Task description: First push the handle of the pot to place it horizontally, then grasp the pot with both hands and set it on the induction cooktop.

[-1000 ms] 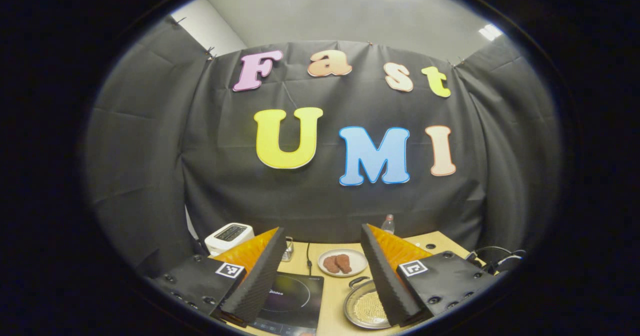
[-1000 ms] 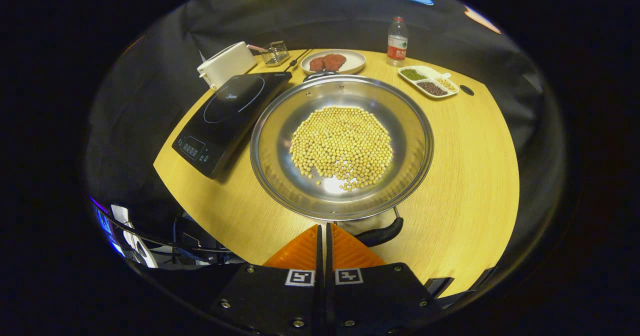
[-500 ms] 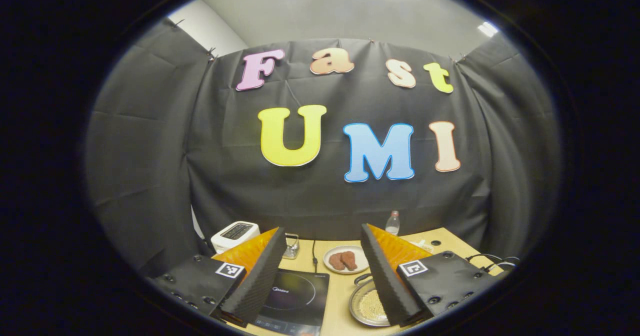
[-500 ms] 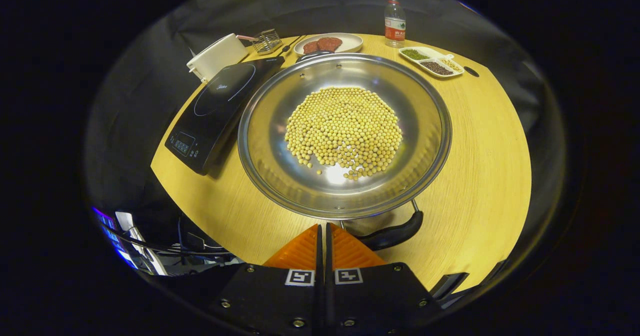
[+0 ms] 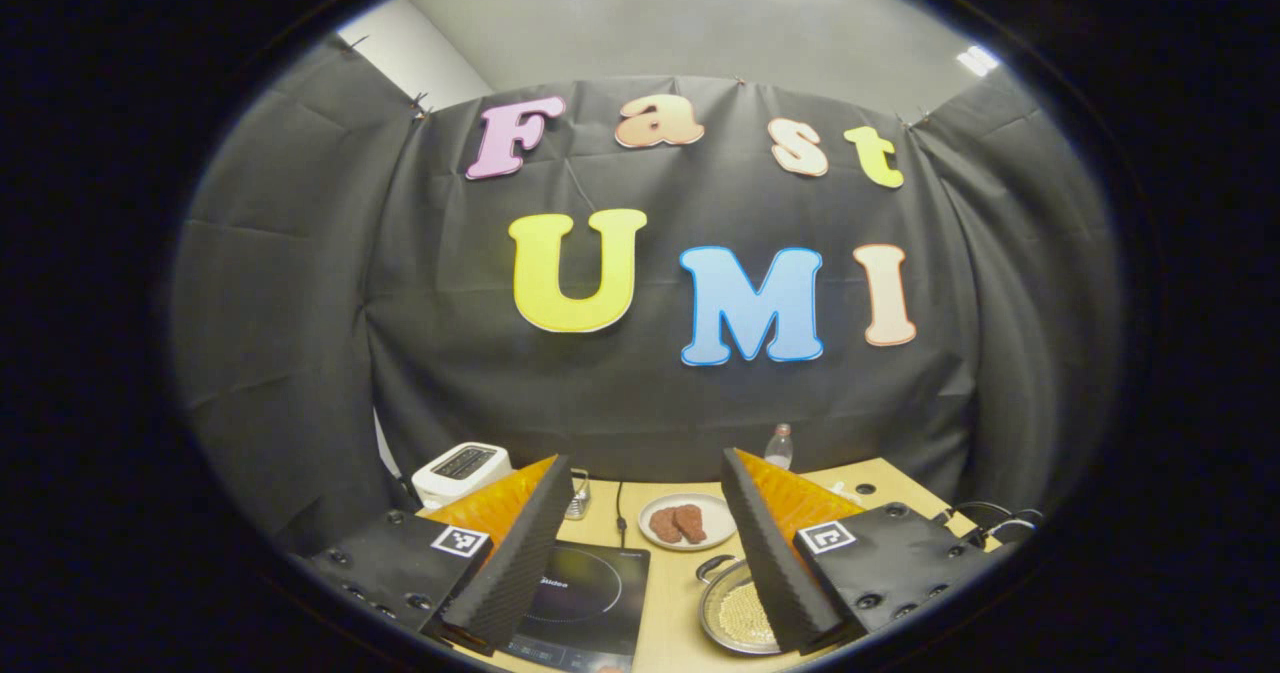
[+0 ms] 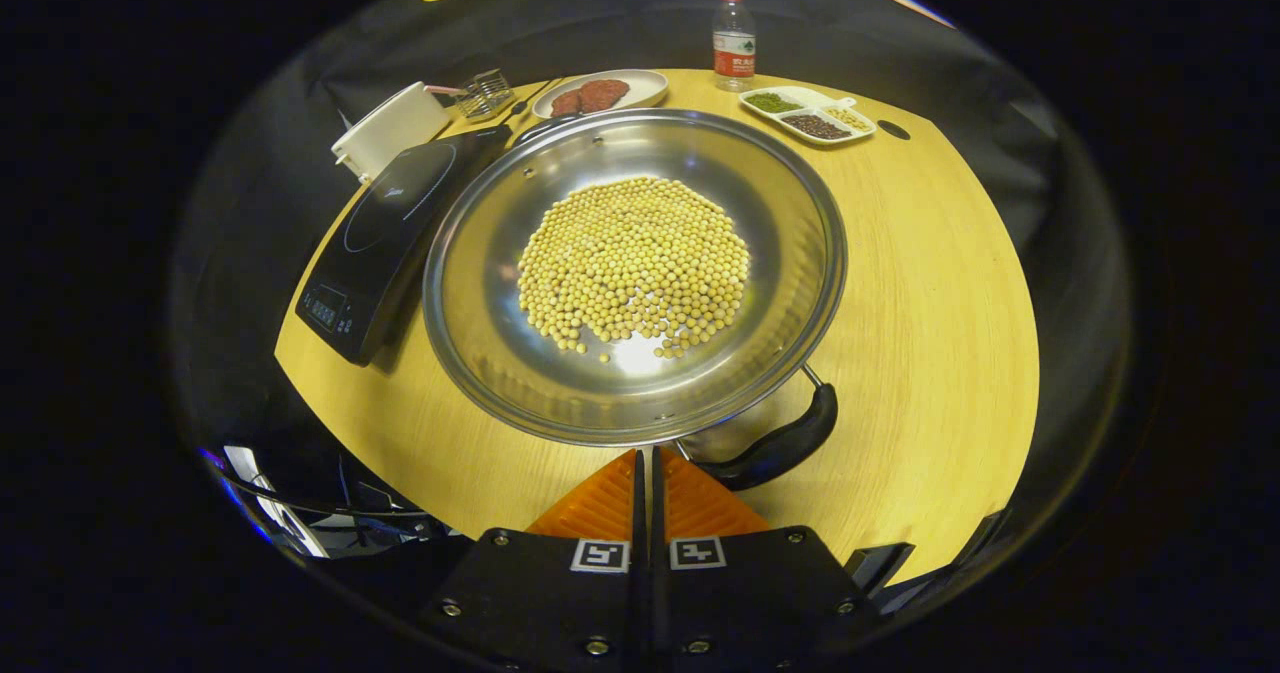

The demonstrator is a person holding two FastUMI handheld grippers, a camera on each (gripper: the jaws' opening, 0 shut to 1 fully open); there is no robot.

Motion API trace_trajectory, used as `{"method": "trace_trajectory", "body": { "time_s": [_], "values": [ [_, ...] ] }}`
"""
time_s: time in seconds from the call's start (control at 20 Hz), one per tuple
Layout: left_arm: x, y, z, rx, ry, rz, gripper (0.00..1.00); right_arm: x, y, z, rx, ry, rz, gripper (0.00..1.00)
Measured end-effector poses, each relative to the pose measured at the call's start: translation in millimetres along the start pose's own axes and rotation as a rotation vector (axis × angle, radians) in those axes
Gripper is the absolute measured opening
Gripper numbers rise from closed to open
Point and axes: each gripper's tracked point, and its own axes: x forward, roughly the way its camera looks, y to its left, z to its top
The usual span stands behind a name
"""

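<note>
Through the left gripper view, my left gripper [image 5: 640,543] is held high and level, its fingers spread wide with nothing between them. Low down between those fingers I see the induction cooktop [image 5: 585,598] lying on the tabletop [image 5: 672,578], partly hidden behind my left finger. The pot [image 5: 738,615] sits beside it, tucked behind my right finger, with its far handle [image 5: 716,564] poking toward the plate of meat [image 5: 687,522]. A white toaster [image 5: 460,471] and a bottle [image 5: 779,446] stand farther back against the wall.

Through the right gripper view, my right gripper [image 6: 648,473] points down at the tabletop, its fingers pressed together with nothing between them. The pot lies straight ahead of the tips, a wide steel bowl with soybeans [image 6: 636,259] heaped in the middle. Its rim comes close to the cooktop off to my left; whether they touch I cannot tell. The near handle [image 6: 778,443] hangs just to the right of my fingertips, drooping from the rim rather than lying flat, and I seem to be just beside it, not yet pressing on it.

I judge that the first step is in hand: pushing this handle level. My closed fingers need to nudge it sideways and up, gently, so the pot does not slide or spill. After that, both grippers must open and take a handle each.
</note>
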Motion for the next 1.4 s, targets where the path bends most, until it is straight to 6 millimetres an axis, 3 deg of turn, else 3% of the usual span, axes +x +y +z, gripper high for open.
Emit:
{"method": "trace_trajectory", "body": {
  "time_s": [0.75, 1.2, 1.25, 1.3, 1.4],
  "values": [
    [11, -33, 6, 0.026, 0.000, -0.064, 0.94, 2, -62, 20, 0.045, -0.020, -0.122, 0.00],
    [11, -30, 1, -0.013, 0.021, -0.029, 0.94, 6, -101, 35, 0.091, -0.018, -0.166, 0.01],
    [12, -30, 1, -0.013, 0.023, -0.026, 0.99, 7, -106, 37, 0.098, -0.016, -0.169, 0.01],
    [13, -29, 2, -0.011, 0.025, -0.020, 0.94, 7, -109, 39, 0.106, -0.018, -0.167, 0.01],
    [14, -30, 0, -0.014, 0.026, -0.014, 0.96, 8, -116, 46, 0.120, -0.024, -0.163, 0.01]
  ]
}}
